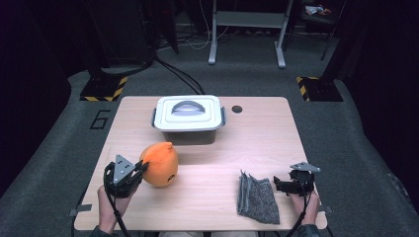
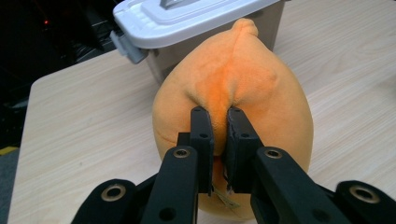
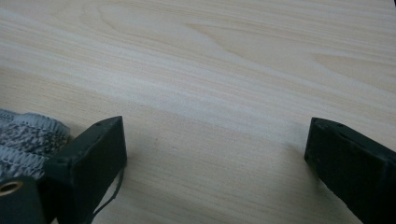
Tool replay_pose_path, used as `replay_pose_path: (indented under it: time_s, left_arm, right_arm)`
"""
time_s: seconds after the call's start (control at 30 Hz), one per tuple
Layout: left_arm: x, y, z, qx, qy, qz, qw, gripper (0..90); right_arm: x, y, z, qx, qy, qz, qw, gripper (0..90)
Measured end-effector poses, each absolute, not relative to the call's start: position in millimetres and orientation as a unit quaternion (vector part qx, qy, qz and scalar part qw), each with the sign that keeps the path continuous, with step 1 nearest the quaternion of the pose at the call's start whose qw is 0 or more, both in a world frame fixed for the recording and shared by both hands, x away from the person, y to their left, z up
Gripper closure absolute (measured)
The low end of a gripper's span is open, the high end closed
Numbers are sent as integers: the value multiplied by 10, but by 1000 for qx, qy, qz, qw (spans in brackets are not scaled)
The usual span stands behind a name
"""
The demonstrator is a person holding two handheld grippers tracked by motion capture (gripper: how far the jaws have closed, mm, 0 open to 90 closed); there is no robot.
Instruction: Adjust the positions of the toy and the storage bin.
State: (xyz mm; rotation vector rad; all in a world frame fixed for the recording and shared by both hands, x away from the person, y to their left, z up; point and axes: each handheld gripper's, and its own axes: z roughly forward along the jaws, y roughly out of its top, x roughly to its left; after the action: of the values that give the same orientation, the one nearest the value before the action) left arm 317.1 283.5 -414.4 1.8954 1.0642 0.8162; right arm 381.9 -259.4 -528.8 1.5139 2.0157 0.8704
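1. Table [image 1: 207, 163], light wood, carries everything; there's plenty of bare top between my 2 hands, so sideways moves meet nothing.
2. Storage box [image 1: 188, 118] sits at the far middle of the table, white lid on, grey handle lying flat, side clips seemingly latched. In my judgement this is the main obstacle: if the toy is meant to go inside, nothing can enter until the lid comes off, and the box stands right in line beyond the toy.
3. Orange plush toy [image 1: 161, 164] rests on the near-left part of the table, just in front of the box. My left gripper [image 2: 219, 135] has its jaws nearly closed, pinching only a fold of the orange fabric.
4. Risk as I judge it: that pinch is shallow, on soft stuffing, so on a lift the fold could slide out, or the toy could swing and knock the box. A small tag hangs under the jaws and might snag.
5. Grey cloth [image 1: 258, 198], folded, lies near-right, well apart from the toy.
6. My right gripper [image 3: 215, 154] is spread wide and holds nothing, low over bare wood with its left jaw just beside the cloth edge; a careless close could catch that edge and drag it.
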Motion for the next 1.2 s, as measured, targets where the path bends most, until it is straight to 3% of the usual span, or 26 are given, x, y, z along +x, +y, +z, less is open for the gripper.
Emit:
replay_pose_path:
  time_s: [0.73,1.2]
  left_arm:
    - [3325,3356,-4336,718,504,312,366,812]
    - [3553,3548,-4344,690,547,336,334,561]
  right_arm:
    - [3813,-2584,-5287,555,732,318,234,47]
    - [3812,-2594,-5287,548,738,314,238,47]
